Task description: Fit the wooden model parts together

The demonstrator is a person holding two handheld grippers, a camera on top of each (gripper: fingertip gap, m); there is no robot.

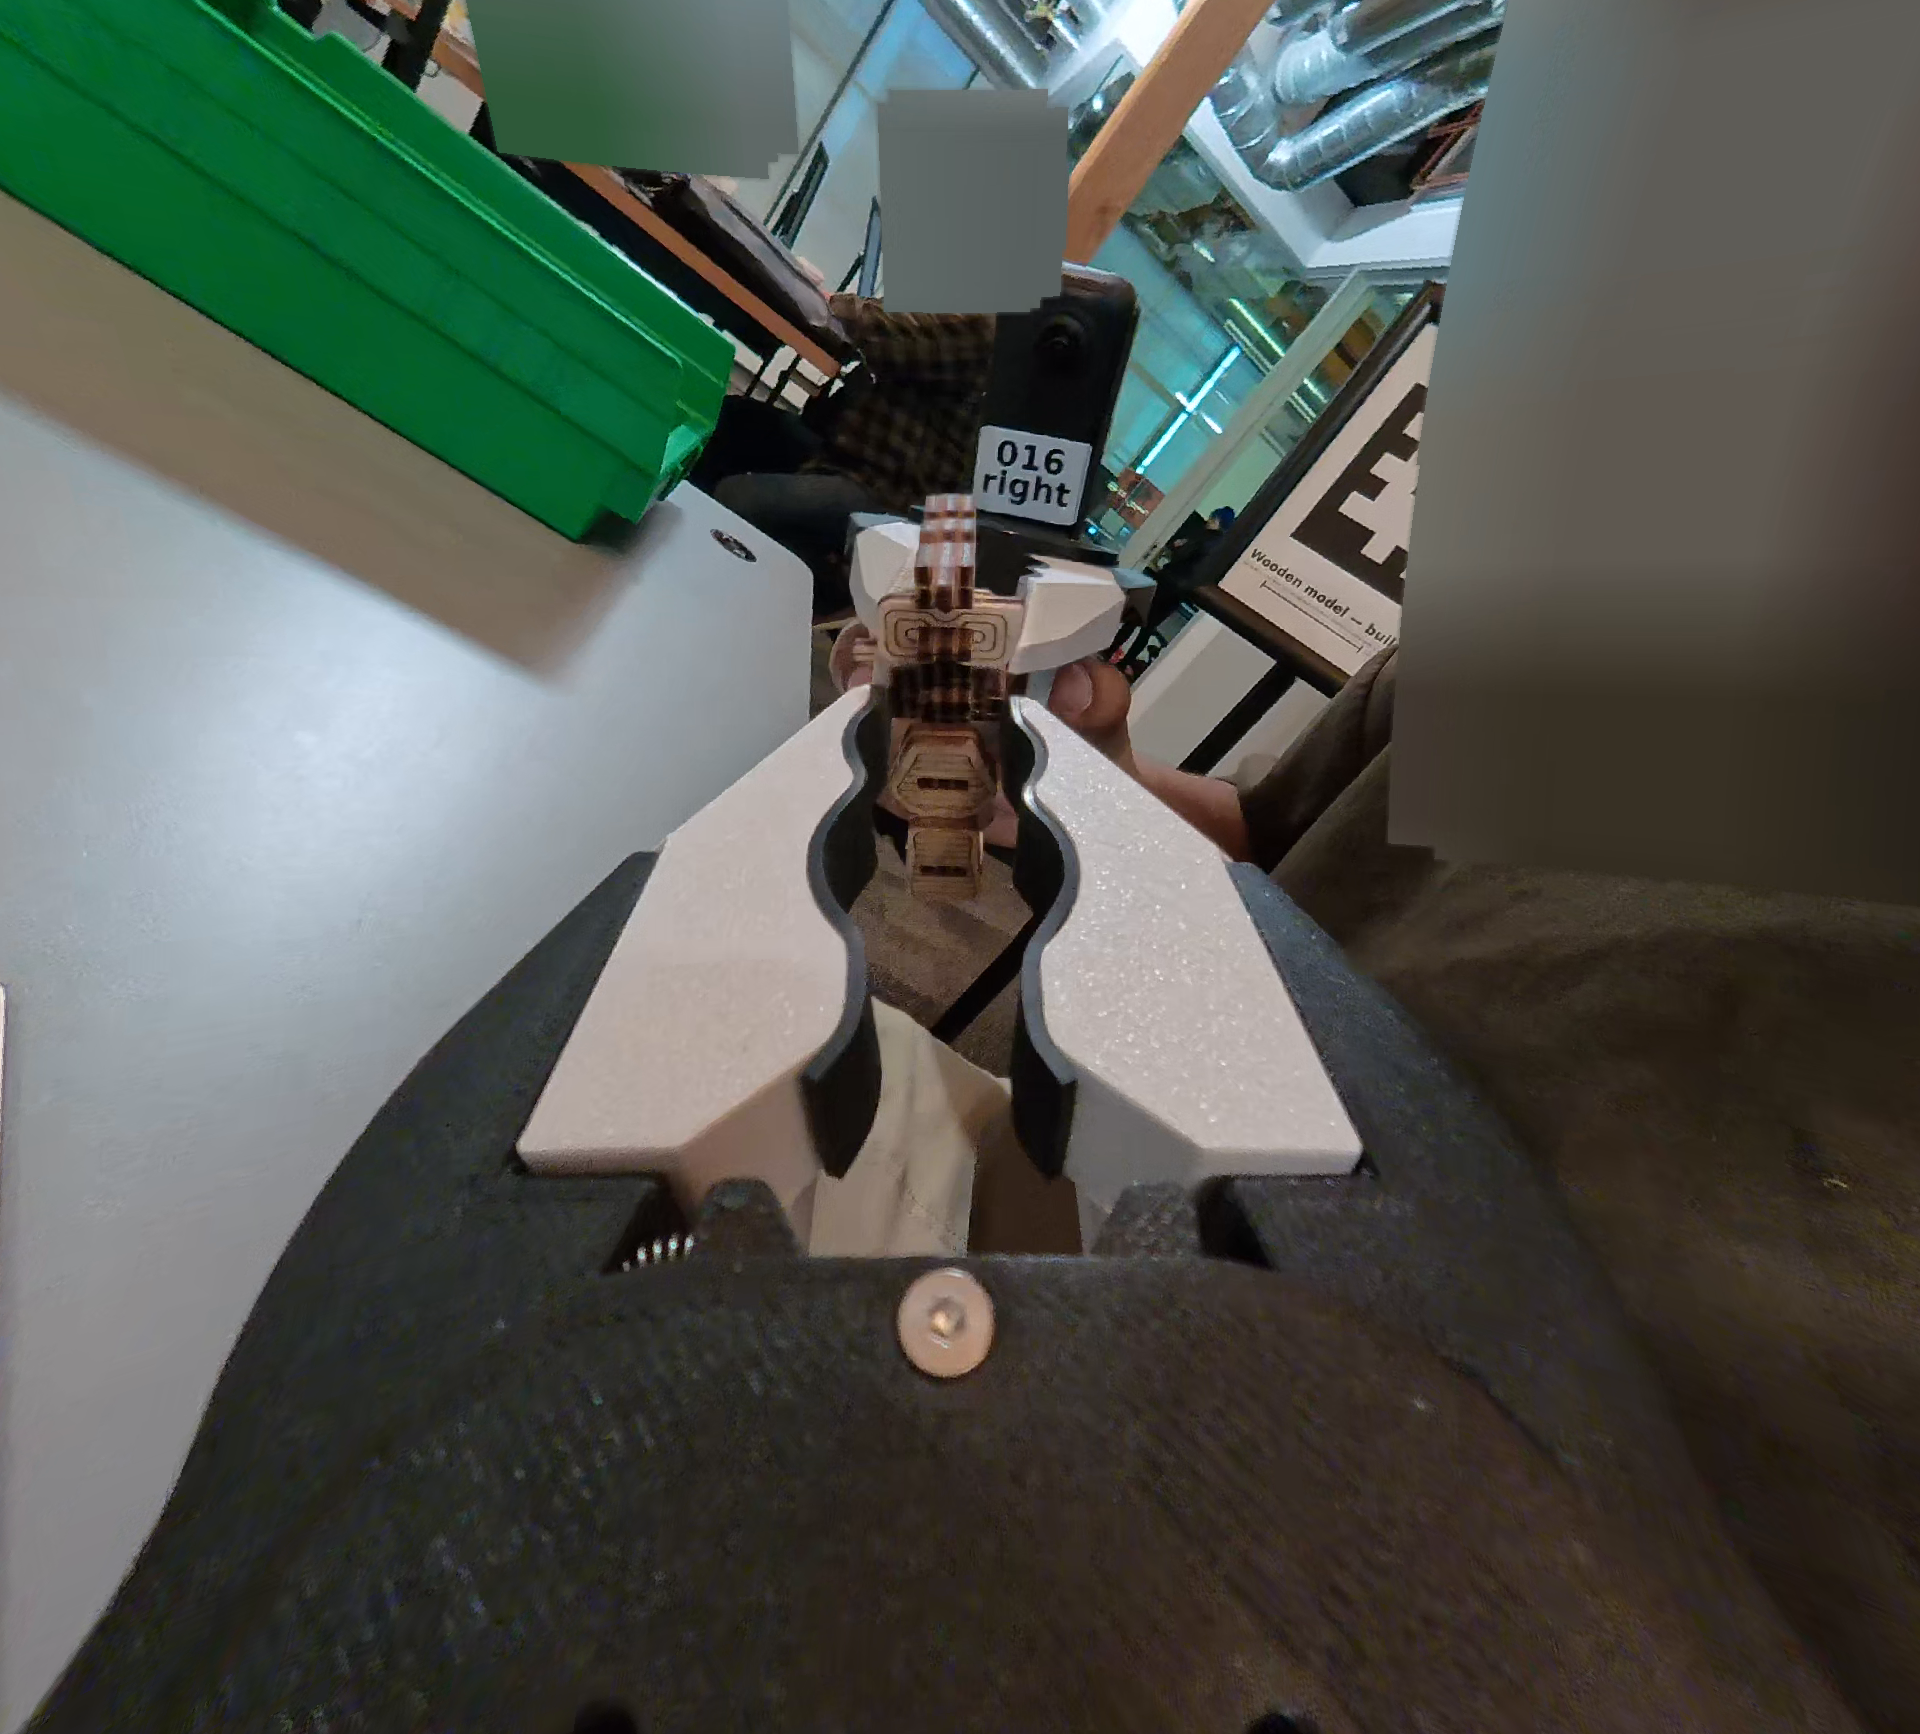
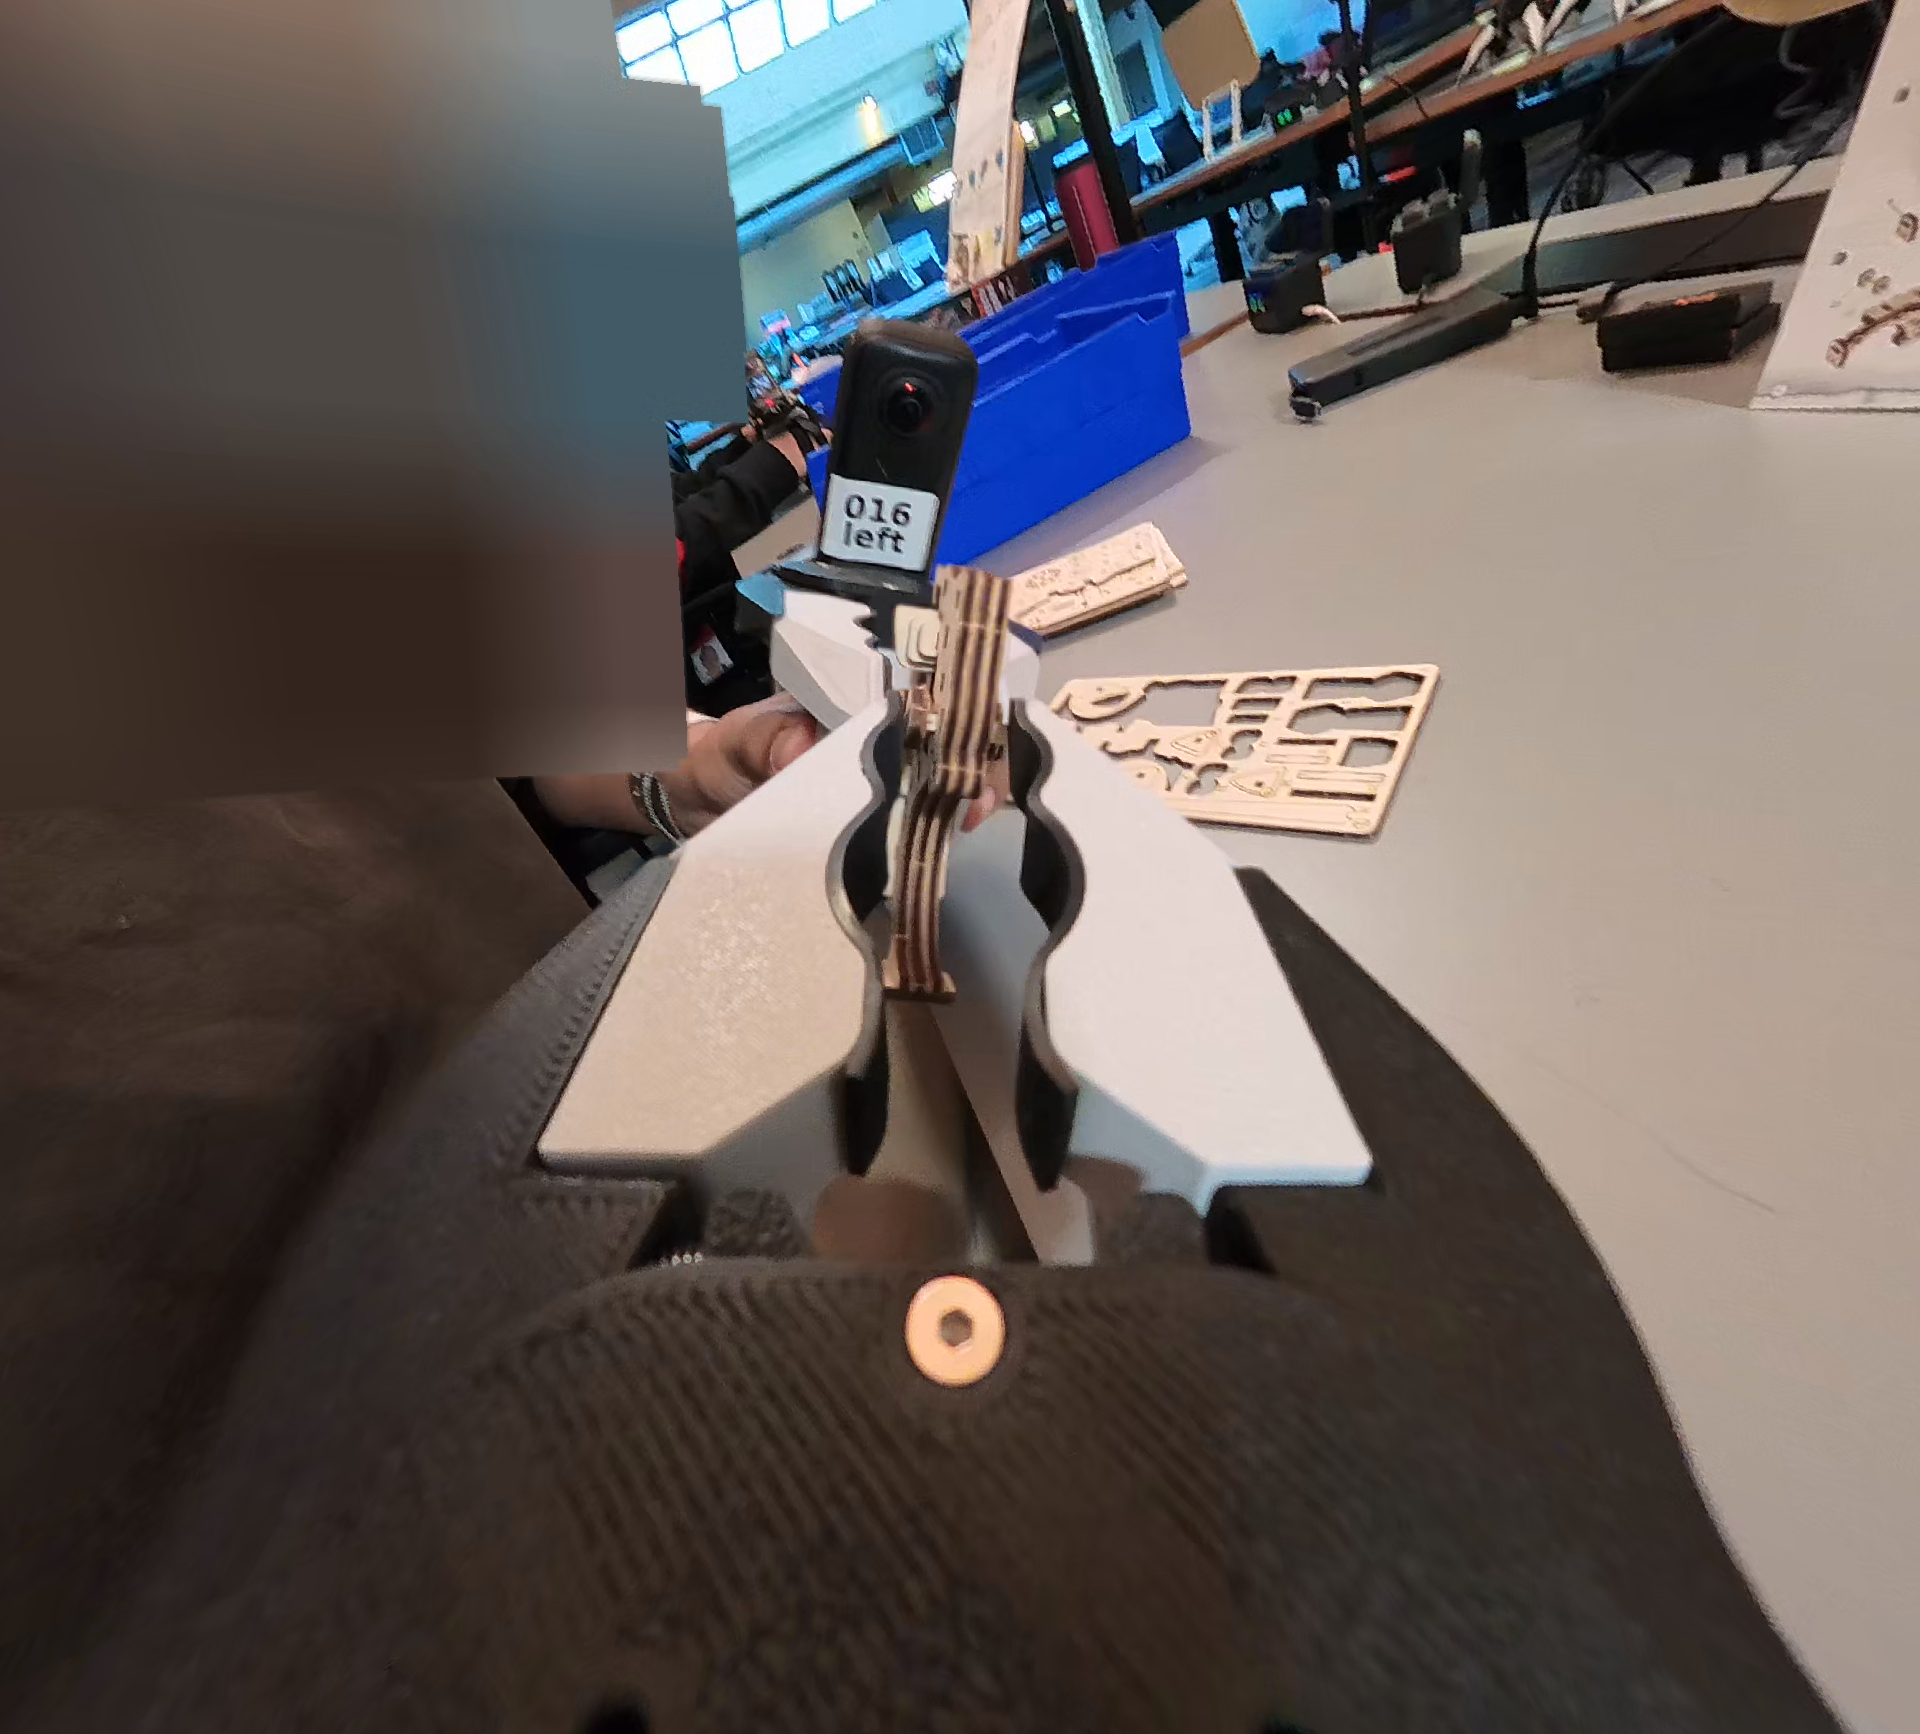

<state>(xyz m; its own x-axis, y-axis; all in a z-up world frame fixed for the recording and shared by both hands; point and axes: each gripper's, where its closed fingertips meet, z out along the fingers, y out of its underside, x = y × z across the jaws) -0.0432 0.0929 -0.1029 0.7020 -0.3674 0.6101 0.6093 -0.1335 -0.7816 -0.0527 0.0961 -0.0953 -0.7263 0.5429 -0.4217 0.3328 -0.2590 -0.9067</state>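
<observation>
Green bin (image 1: 343,230) cut off at left edge.

Your two grippers face each other with the wooden model (image 2: 951,749) between them, above the desk (image 2: 1558,749). To your right a parts sheet (image 2: 1278,749) lies flat on the desk, a stack of sheets (image 2: 1101,578) behind it, bins (image 2: 1070,406) farther back.

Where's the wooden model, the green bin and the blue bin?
wooden model (image 1: 940,645), left wrist view, its patterned front face
green bin (image 1: 312,198), left wrist view, its side wall
blue bin (image 2: 1081,396), right wrist view, its side wall
</observation>
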